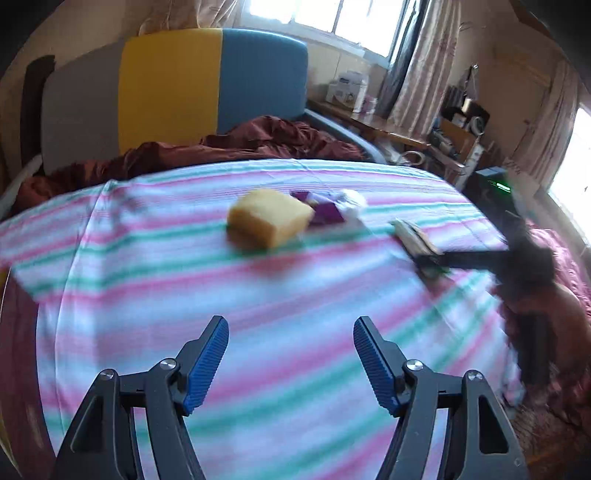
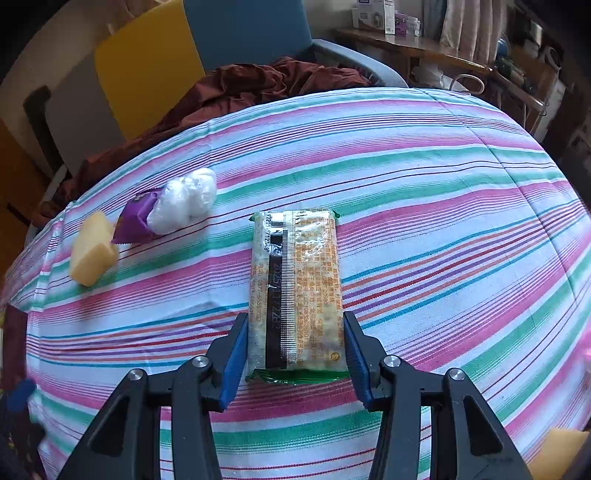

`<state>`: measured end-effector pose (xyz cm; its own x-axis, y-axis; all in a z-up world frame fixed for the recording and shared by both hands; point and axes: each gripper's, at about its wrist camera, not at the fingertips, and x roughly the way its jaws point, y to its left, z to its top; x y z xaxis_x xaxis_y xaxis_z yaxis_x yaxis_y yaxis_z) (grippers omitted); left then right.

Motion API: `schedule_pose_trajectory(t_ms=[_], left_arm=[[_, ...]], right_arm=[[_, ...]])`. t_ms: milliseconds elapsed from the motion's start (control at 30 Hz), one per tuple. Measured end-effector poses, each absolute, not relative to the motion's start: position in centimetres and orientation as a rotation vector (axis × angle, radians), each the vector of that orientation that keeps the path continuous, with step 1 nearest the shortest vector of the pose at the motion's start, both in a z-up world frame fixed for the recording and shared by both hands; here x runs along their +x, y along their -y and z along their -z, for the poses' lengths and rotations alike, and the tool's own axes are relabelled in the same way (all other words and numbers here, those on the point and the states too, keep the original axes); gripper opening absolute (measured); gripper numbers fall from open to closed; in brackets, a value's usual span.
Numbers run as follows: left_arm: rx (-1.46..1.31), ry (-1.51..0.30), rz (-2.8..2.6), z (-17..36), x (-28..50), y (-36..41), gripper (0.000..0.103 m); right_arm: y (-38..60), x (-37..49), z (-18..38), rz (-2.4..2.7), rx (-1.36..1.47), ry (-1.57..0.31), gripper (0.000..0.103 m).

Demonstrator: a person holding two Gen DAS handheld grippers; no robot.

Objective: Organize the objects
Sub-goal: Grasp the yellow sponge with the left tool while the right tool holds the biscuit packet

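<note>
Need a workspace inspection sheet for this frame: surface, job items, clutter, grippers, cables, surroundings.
Surface: striped sheet spread over a bed, fairly flat.
Job's things: cracker packet lying flat; yellow sponge, purple wrapper and white crumpled bag grouped together, wrapper touching the bag.
Clutter: rumpled dark red blanket at the far edge of the sheet.
Grippers: left gripper open, nothing between its fingers; right gripper pads against both sides of the packet's near end.
Cables: white cord looped beside the desk.
Surroundings: grey, yellow and blue headboard; crowded wooden desk; curtained window.
</note>
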<state>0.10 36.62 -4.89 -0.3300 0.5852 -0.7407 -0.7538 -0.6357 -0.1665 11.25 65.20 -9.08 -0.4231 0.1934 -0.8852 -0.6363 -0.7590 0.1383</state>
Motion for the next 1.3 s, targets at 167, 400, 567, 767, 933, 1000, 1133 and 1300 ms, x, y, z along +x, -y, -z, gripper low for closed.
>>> schedule_pose_trajectory(t_ms=[167, 400, 567, 767, 933, 1000, 1133, 1300], left_arm=[[-0.992, -0.385, -2.064, 5.9, -4.1, -41.0, 0.083], [-0.958, -0.443, -2.038, 6.4, -7.5, -44.7, 0.09], [-0.944, -0.493, -2.009, 7.7, -8.5, -46.2, 0.09], [-0.904, -0.505, -2.002, 7.6, -8.1, -47.2, 0.089], [-0.889, -0.533, -1.998, 8.0, -7.3, -47.1, 0.072], [-0.884, -0.501, -2.02, 7.8, -7.1, -46.2, 0.071], [-0.896, -0.438, -2.078, 7.4, -6.5, -44.1, 0.067], [-0.882, -0.374, -2.12, 6.9, -5.1, -41.6, 0.065]], right_arm=[[-65.0, 11.2, 9.1, -2.211, -1.273, -0.639, 0.052], [-65.6, 11.0, 9.1, -2.223, -1.272, -0.686, 0.054], [-65.8, 11.0, 9.1, -2.226, -1.27, -0.703, 0.055], [-65.7, 11.3, 9.0, -2.223, -1.271, -0.686, 0.054], [-65.7, 11.5, 9.0, -2.219, -1.27, -0.674, 0.049], [-65.6, 11.4, 9.0, -2.221, -1.268, -0.663, 0.049], [-65.5, 11.6, 8.8, -2.227, -1.25, -0.663, 0.048], [-64.9, 11.5, 8.7, -2.248, -1.246, -0.656, 0.048]])
